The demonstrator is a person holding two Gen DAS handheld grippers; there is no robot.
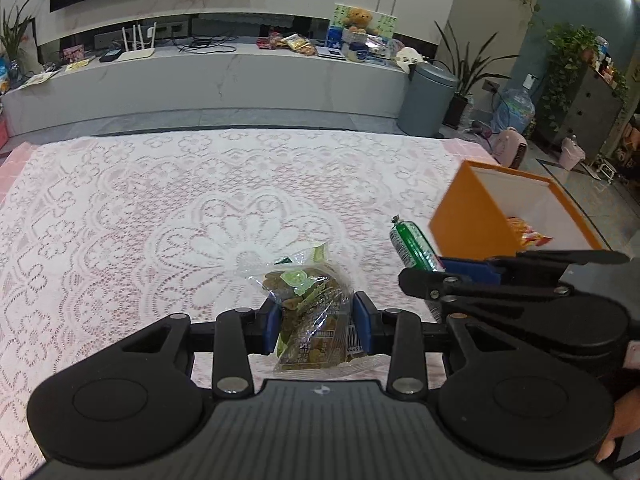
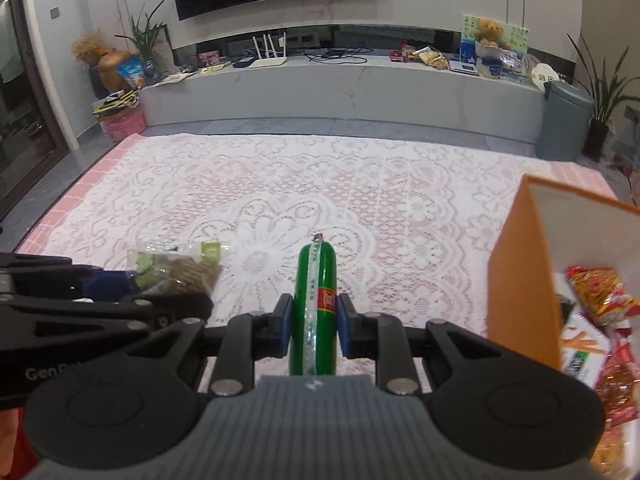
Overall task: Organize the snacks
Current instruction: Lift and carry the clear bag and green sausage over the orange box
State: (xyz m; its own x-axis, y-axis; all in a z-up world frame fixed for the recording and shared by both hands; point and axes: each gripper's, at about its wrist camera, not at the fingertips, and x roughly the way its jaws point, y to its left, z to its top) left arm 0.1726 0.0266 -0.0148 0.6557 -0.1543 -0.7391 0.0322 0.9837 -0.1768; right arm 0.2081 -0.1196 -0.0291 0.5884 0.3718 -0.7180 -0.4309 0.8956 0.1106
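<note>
Two hand-held grippers work side by side above a table draped in a white lace tablecloth (image 1: 168, 208) over pink fabric, each carrying a snack.

The left gripper (image 1: 315, 322) pinches a clear packet of green-brown snacks (image 1: 310, 312) between its blue pads (image 1: 272, 326), the packet standing up from the pads with its crimped top edge tilted away from the camera. In the right wrist view, the same packet (image 2: 180, 270) juts out of the left gripper at the left edge of the frame.

The right gripper (image 2: 314, 330) is clamped on a green sausage stick (image 2: 315, 304), its blue pads (image 2: 285, 330) pressing both sides of the casing near a red label; the stick points forward, its clipped tip toward the far side of the table. From the left wrist view, the sausage (image 1: 414, 246) shows just beside the near corner of an orange box (image 1: 468, 216).

The open-topped orange box, white inside, stands at the right side of the table, and already holds several red-and-yellow snack packets (image 2: 600, 300), among them one printed with orange sticks.

Beyond the table, a grey pedal bin (image 2: 564, 120) stands by a long white TV console (image 2: 344, 88) cluttered with cables, a router and more packets.
</note>
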